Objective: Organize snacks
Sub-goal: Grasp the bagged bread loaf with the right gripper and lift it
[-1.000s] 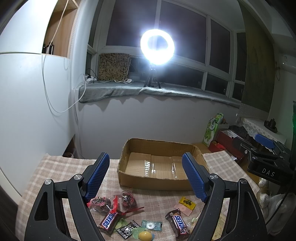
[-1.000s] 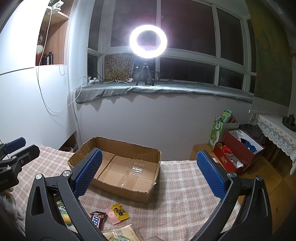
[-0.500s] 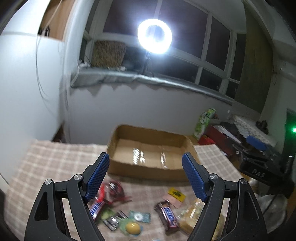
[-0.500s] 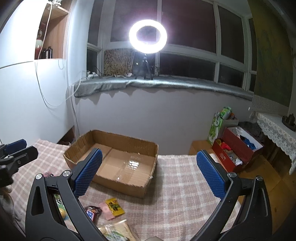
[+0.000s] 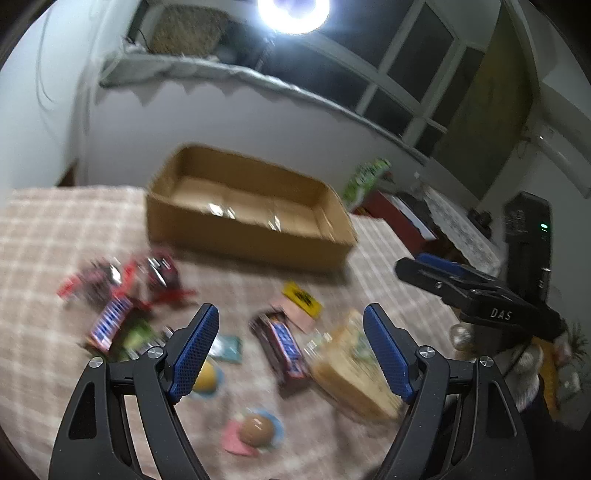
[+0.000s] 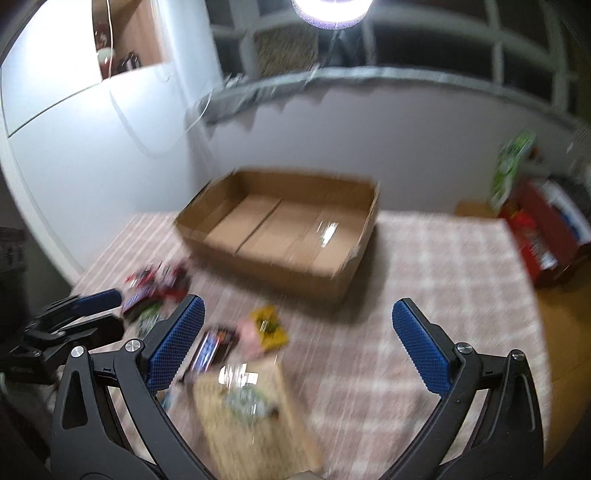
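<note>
An empty cardboard box (image 5: 243, 229) (image 6: 280, 236) stands at the back of the checked tablecloth. In front of it lie several snacks: Snickers bars (image 5: 282, 341) (image 5: 110, 323), a yellow sachet (image 5: 301, 299) (image 6: 269, 326), red wrapped packs (image 5: 159, 271) and a tan biscuit pack (image 5: 351, 373) (image 6: 243, 410). My left gripper (image 5: 290, 350) hovers open above the middle bar. My right gripper (image 6: 295, 343) hangs open above the biscuit pack and the yellow sachet. Both views are blurred by motion.
A round brown sweet on a blue and pink wrapper (image 5: 256, 426) and a yellow one (image 5: 203, 376) lie near the front edge. Right of the table stand a red box (image 6: 543, 236) and a green carton (image 6: 511, 166). A ring light (image 5: 293, 13) shines from the window sill.
Both grippers have tilted downward and moved forward over the snacks, which now show larger and higher in view. Both stay open, holding nothing.
</note>
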{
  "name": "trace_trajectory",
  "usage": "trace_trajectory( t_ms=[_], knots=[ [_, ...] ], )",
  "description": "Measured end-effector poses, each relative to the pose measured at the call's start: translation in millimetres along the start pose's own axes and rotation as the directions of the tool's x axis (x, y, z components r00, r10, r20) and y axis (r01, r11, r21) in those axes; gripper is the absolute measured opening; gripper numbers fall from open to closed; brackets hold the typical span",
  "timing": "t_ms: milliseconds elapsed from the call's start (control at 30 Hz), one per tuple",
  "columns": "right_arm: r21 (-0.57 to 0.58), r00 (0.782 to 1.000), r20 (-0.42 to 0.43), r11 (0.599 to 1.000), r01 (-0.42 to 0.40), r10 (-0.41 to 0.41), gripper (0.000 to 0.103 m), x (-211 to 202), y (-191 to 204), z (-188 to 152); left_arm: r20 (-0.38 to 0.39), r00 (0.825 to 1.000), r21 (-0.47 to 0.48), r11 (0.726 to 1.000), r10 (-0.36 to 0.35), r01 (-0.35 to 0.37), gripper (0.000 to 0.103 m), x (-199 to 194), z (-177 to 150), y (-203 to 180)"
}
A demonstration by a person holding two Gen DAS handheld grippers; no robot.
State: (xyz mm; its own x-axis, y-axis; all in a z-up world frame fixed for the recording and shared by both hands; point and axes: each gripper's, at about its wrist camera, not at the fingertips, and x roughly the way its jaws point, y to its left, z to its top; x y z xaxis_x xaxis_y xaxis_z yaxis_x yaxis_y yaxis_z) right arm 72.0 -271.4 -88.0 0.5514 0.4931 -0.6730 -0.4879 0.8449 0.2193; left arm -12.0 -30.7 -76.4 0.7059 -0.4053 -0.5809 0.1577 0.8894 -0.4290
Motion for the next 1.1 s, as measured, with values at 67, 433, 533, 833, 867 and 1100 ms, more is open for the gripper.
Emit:
trace_trajectory(
  t_ms=[67, 433, 533, 833, 867, 1100],
  knots=[
    [0.029, 0.997, -0.063, 0.999, -0.043, 0.045, 0.103, 6, -11, -10, -0.028, 0.999, -0.01, 0.999, -0.035, 0.034, 0.079, 5, -5, -6],
    [0.151, 0.951, -0.209, 0.969, -0.197, 0.226, 0.094, 20, -39, -56, -0.225, 0.966, 0.011, 0.991, -0.124, 0.13, 0.069, 36, -44, -26],
    [0.144, 0.941, -0.238, 0.967, -0.212, 0.241, 0.089, 24, -34, -63, -0.245, 0.961, 0.017, 0.99, -0.131, 0.14, 0.065, 40, -50, -28],
    [0.198, 0.896, -0.277, 0.934, -0.298, 0.346, 0.064, 29, -30, -71, -0.258, 0.956, 0.058, 0.986, -0.137, 0.157, 0.05, 52, -57, -41],
    [0.188, 0.897, -0.284, 0.937, -0.293, 0.338, 0.064, 29, -28, -71, -0.258, 0.957, 0.062, 0.986, -0.134, 0.155, 0.05, 53, -58, -40],
    [0.174, 0.906, -0.283, 0.946, -0.273, 0.314, 0.058, 27, -19, -67, -0.236, 0.966, 0.092, 0.987, -0.105, 0.13, 0.05, 57, -58, -42]
  ],
)
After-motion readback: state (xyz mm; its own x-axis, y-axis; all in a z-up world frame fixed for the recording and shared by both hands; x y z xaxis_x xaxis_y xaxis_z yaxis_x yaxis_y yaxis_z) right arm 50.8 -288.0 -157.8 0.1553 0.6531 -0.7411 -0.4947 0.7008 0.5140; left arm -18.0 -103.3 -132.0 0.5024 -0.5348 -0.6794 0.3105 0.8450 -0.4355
